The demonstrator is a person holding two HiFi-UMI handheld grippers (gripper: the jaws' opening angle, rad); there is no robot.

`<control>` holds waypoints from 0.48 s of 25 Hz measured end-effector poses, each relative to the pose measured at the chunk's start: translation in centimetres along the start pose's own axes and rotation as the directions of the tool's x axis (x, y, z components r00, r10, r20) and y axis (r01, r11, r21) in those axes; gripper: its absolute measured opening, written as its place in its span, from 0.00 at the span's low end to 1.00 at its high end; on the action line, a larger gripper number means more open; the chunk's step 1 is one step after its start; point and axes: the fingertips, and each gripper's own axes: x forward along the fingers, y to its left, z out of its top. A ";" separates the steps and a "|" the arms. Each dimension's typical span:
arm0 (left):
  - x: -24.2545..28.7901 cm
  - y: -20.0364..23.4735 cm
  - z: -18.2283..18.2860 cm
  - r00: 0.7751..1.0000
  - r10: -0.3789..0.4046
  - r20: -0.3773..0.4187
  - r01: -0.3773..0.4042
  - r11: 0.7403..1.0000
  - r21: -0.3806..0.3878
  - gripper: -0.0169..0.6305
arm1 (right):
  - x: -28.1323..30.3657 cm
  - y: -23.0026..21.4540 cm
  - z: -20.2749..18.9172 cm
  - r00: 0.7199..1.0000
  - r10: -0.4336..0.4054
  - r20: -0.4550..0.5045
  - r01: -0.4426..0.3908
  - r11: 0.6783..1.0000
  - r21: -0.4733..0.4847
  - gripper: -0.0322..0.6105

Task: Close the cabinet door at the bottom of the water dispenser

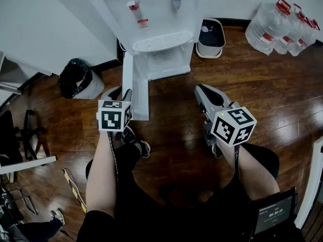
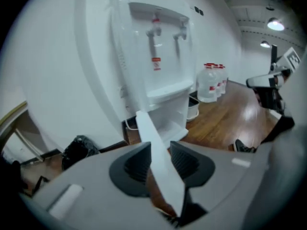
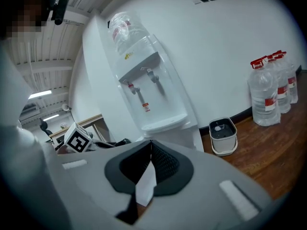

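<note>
Cabinet door (image 1: 137, 87) at the foot of the white water dispenser (image 1: 151, 14): in the head view it stands open. It swings out from the left side of the base toward the person and shows edge-on as a narrow white panel over the wooden floor (image 1: 262, 84). The dispenser stands at the floor's far edge, against the wall. The left hand-held gripper (image 1: 123, 94) is at the door's free end. The right hand-held gripper (image 1: 203, 92) hangs to the right, well apart from the door. A black-lined bin (image 1: 75, 77) sits by the floor's far left edge. A small white bucket (image 1: 211, 37) stands just right of the dispenser, and clear water bottles (image 1: 280, 26) fill the far right corner.

In the left gripper view, the door (image 2: 158, 133) runs as a white slab straight between the jaws of the left hand-held gripper (image 2: 159, 151). The jaws are part-way open, and their ribbed pads lie against the door's two faces, gripping it. The dispenser (image 2: 158, 42) rises beyond, with the bottles (image 2: 211, 83) to its right.

In the right gripper view, the jaws of the right hand-held gripper (image 3: 151, 145) are pressed fully together with nothing between them. The dispenser (image 3: 144, 90) stands ahead, the bucket (image 3: 223, 135) to its right by the wall, and the bottles (image 3: 271, 92) further right.
</note>
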 end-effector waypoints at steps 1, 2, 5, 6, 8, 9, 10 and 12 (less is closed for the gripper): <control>-0.4 1.4 -0.5 1.000 0.009 -0.013 -0.010 0.999 -0.037 0.28 | -0.1 0.0 0.4 1.000 0.001 0.011 -0.001 1.000 0.001 0.06; -0.6 2.3 -1.3 0.999 -0.002 -0.033 -0.001 0.997 -0.081 0.33 | -0.2 0.0 0.6 1.000 0.001 0.018 -0.001 1.000 0.000 0.06; 0.3 2.7 -4.2 0.993 -0.092 -0.080 0.074 0.977 -0.200 0.42 | -0.1 -0.5 0.6 1.000 -0.008 0.017 0.007 1.000 0.012 0.06; 0.8 2.4 -4.9 0.988 -0.128 -0.090 0.105 0.969 -0.223 0.42 | 0.0 -0.7 0.5 1.000 -0.009 0.013 0.008 1.000 0.023 0.06; 1.5 1.2 -5.3 0.973 -0.212 -0.089 0.182 0.946 -0.269 0.41 | 0.4 -0.9 0.5 1.000 -0.007 0.006 0.006 0.999 0.052 0.06; 1.8 0.5 -5.2 0.964 -0.252 -0.082 0.219 0.932 -0.289 0.41 | 0.5 -0.9 0.4 1.000 -0.005 0.004 0.004 0.998 0.065 0.06; 1.9 -0.4 -5.0 0.955 -0.286 -0.073 0.252 0.920 -0.300 0.37 | 0.7 -1.0 0.3 1.000 -0.003 0.003 0.003 0.997 0.073 0.06; 2.1 -2.3 -4.3 0.942 -0.331 -0.060 0.300 0.906 -0.298 0.27 | 0.8 -1.1 -0.2 1.000 -0.005 -0.007 0.006 0.997 0.073 0.06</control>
